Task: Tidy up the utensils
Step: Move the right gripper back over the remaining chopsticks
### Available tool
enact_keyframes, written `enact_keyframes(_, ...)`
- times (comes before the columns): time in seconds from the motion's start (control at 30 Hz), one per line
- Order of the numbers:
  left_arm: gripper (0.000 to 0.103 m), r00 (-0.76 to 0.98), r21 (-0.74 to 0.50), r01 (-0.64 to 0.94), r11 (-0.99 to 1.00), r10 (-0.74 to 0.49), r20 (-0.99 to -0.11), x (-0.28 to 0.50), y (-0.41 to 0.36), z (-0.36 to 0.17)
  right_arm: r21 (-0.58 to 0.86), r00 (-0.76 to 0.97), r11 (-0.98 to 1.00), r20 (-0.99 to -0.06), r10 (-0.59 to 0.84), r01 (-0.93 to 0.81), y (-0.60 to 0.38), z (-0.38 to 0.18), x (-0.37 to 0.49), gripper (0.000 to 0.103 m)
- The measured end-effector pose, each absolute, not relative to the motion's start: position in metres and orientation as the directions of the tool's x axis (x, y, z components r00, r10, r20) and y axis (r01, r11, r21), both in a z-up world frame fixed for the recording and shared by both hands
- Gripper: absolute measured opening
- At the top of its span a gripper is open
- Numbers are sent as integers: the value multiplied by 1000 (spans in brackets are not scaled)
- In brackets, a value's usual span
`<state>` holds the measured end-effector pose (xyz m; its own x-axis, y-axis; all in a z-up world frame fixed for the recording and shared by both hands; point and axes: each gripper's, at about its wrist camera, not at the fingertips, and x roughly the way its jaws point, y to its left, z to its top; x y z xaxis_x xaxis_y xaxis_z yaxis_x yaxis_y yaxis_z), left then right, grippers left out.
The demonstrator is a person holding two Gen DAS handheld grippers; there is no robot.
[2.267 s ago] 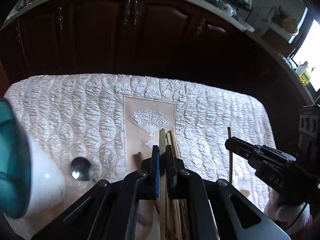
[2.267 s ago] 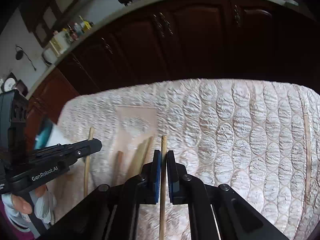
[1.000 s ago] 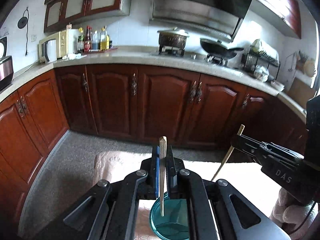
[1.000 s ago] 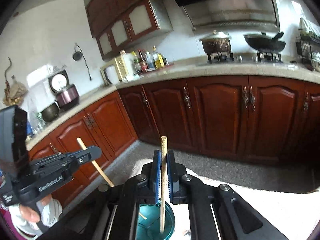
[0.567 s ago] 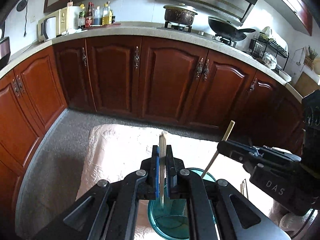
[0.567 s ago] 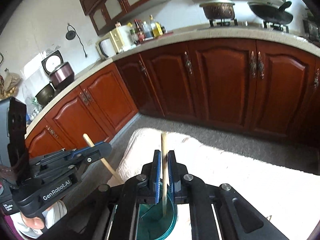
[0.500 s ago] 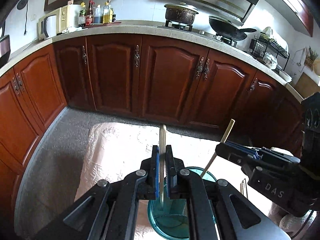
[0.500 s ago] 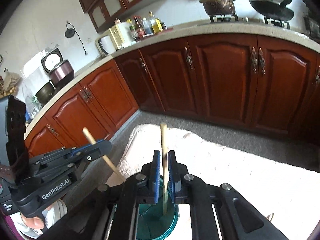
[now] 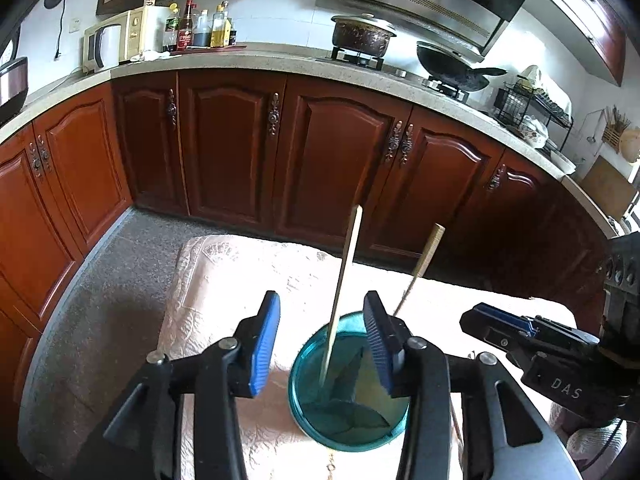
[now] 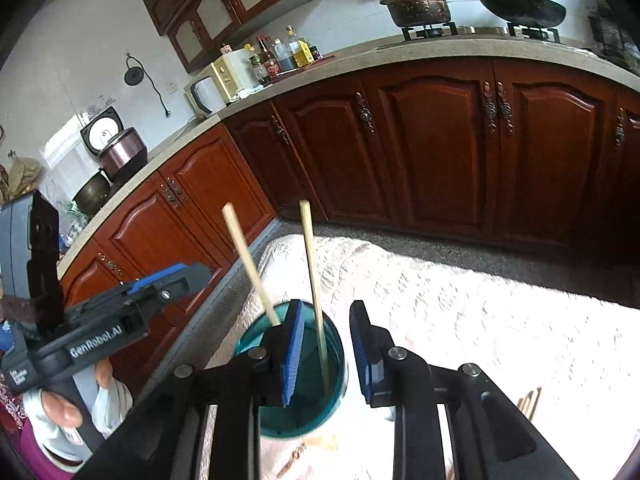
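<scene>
A teal cup (image 9: 350,412) stands on the white quilted tablecloth (image 9: 224,280); it also shows in the right wrist view (image 10: 300,396). Two wooden chopsticks stand loose in it: one (image 9: 344,284) leans near upright, the other (image 9: 420,268) leans right. In the right wrist view they are one chopstick (image 10: 314,280) and another (image 10: 250,264). My left gripper (image 9: 322,344) is open and empty just above the cup. My right gripper (image 10: 326,350) is open and empty over the cup; it also shows from the left wrist view (image 9: 496,326).
Dark red kitchen cabinets (image 9: 320,152) run behind the table under a stone counter with a microwave (image 9: 116,42), bottles, a pot (image 9: 362,36) and a wok. More chopsticks (image 10: 528,402) lie on the cloth at lower right. Grey floor (image 9: 100,280) lies left of the table.
Both grippers opened and let go of their chopsticks, which now stand loose in the teal cup. Earlier both lifted the chopsticks from the cloth to above the cup.
</scene>
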<state>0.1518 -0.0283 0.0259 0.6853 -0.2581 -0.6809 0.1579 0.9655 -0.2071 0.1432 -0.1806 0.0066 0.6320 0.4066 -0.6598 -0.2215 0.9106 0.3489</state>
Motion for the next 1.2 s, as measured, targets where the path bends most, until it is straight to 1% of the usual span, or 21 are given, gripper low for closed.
enact_keyframes(0.1, 56, 690, -204, 173, 963, -267, -672, 138, -34, 28, 336, 634, 918, -668, 389, -209, -189, 4, 127, 28)
enact_keyframes(0.2, 61, 690, -196, 202, 960, -281, -667, 122, -45, 28, 314, 636, 931, -683, 359, -188, -198, 0, 109, 29)
enact_keyframes(0.27, 63, 687, -198, 213, 957, -291, -666, 114, -52, 27, 306, 635, 937, -693, 341, -169, -206, -3, 98, 29)
enact_keyframes(0.37, 63, 678, -209, 225, 952, -307, -668, 104, -62, 23, 312, 633, 940, -702, 327, -140, -217, -9, 83, 30)
enact_keyframes(0.7, 63, 606, -241, 258, 936, -351, -714, 81, -87, -3, 295, 617, 955, -744, 255, -40, -259, -32, 47, 31)
enact_keyframes(0.93, 64, 577, -222, 288, 931, -354, -736, 68, -112, -23, 264, 561, 964, -803, 200, 34, -286, -70, 33, 31)
enact_keyframes(1.0, 63, 569, -222, 294, 930, -357, -741, 67, -119, -29, 269, 542, 962, -815, 203, 44, -289, -84, 31, 31)
enact_keyframes(1.13, 63, 543, -219, 301, 928, -356, -760, 63, -128, -43, 323, 515, 945, -819, 253, 49, -291, -105, 36, 30)
enact_keyframes(1.2, 63, 536, -216, 303, 928, -354, -767, 63, -131, -46, 318, 510, 945, -826, 241, 68, -291, -114, 42, 30)
